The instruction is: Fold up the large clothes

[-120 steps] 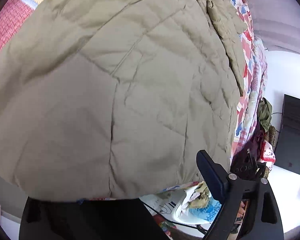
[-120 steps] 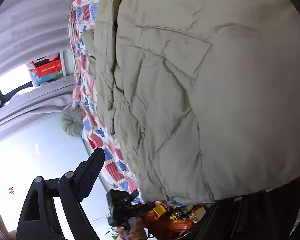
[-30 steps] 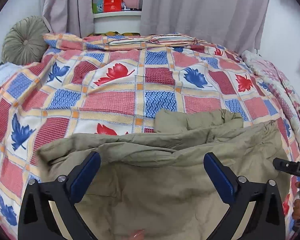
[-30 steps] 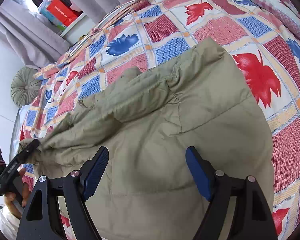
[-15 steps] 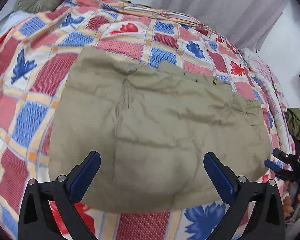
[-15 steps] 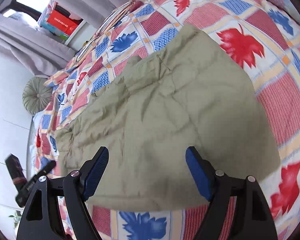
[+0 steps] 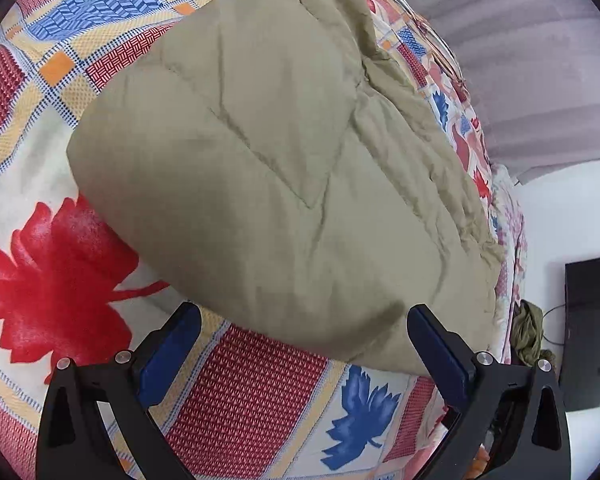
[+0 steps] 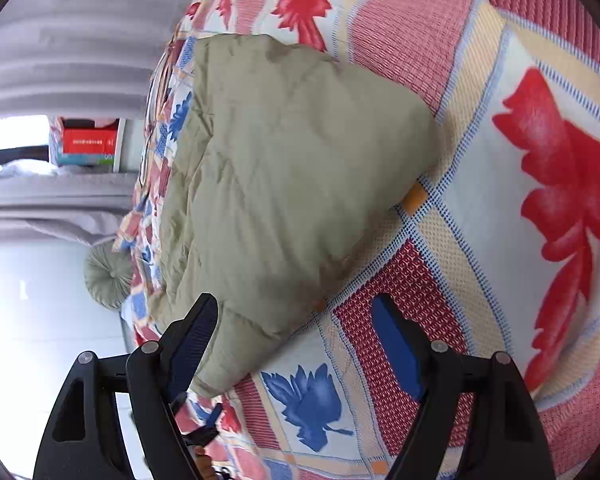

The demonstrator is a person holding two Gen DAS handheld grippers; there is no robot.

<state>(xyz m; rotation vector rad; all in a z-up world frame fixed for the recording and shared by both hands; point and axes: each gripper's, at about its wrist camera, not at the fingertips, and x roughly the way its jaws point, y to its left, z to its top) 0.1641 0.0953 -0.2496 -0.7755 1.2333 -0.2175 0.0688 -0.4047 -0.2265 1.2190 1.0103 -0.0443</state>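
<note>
A large khaki quilted jacket (image 7: 284,168) lies folded into a thick bundle on a patchwork bedspread (image 7: 52,264) with red and blue leaves. My left gripper (image 7: 304,344) is open and empty, just in front of the jacket's near edge. In the right wrist view the same jacket (image 8: 284,184) lies on the bedspread (image 8: 540,184). My right gripper (image 8: 296,340) is open and empty, low over the bed, with its left finger beside the jacket's near corner.
Grey curtains (image 7: 532,60) hang behind the bed. A dark screen (image 7: 592,332) and a heap of clothes (image 7: 528,332) stand past the bed's right side. A round green cushion (image 8: 108,276) and a shelf with a red box (image 8: 88,140) are at the bed's head.
Both grippers have dropped low and close to the jacket's near edge, tilting sideways. The jacket lies released on the bed; earlier it hung held up in front of both cameras.
</note>
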